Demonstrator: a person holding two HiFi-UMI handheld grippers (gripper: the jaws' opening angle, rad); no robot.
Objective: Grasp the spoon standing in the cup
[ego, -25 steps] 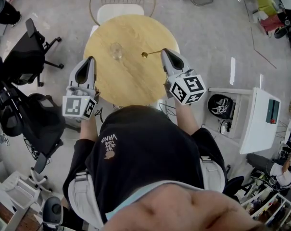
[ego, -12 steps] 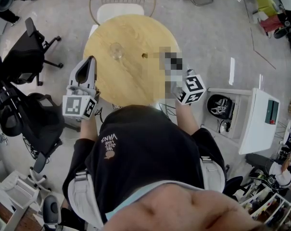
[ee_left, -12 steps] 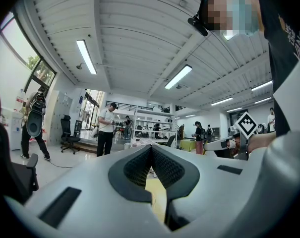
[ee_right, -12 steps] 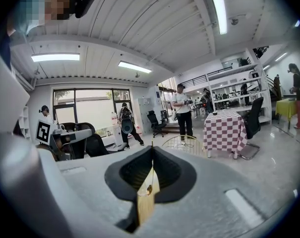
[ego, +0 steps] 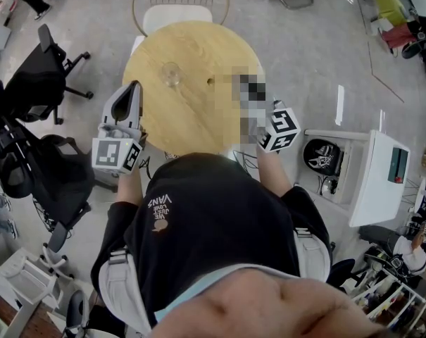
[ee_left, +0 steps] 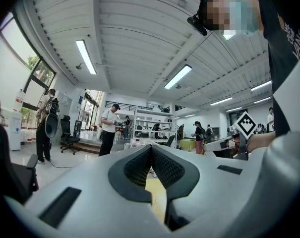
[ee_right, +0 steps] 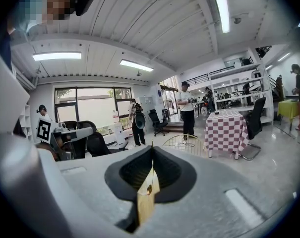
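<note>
A clear glass cup (ego: 171,74) stands empty on the round wooden table (ego: 163,115), left of centre. The gold spoon (ego: 211,81) is out of the cup and hangs level over the table to the cup's right, its small bowl pointing at the cup. My right gripper (ee_right: 152,150) is shut on the spoon (ee_right: 149,186), whose thin handle runs between the closed pads. In the head view a mosaic patch hides those jaws and only the marker cube (ego: 279,129) shows. My left gripper (ego: 134,85) hovers at the table's left edge, shut and holding nothing, its tips (ee_left: 151,147) meeting.
A white chair with a wire back (ego: 176,16) stands at the table's far side. Black office chairs (ego: 51,69) crowd the left. A white cabinet (ego: 378,178) and a black helmet (ego: 324,155) are at the right. Several people stand in the room behind.
The right gripper's marker cube has shifted slightly right. The spoon's bowl, the cup and the left gripper keep their places. A person at the top left has walked rightwards.
</note>
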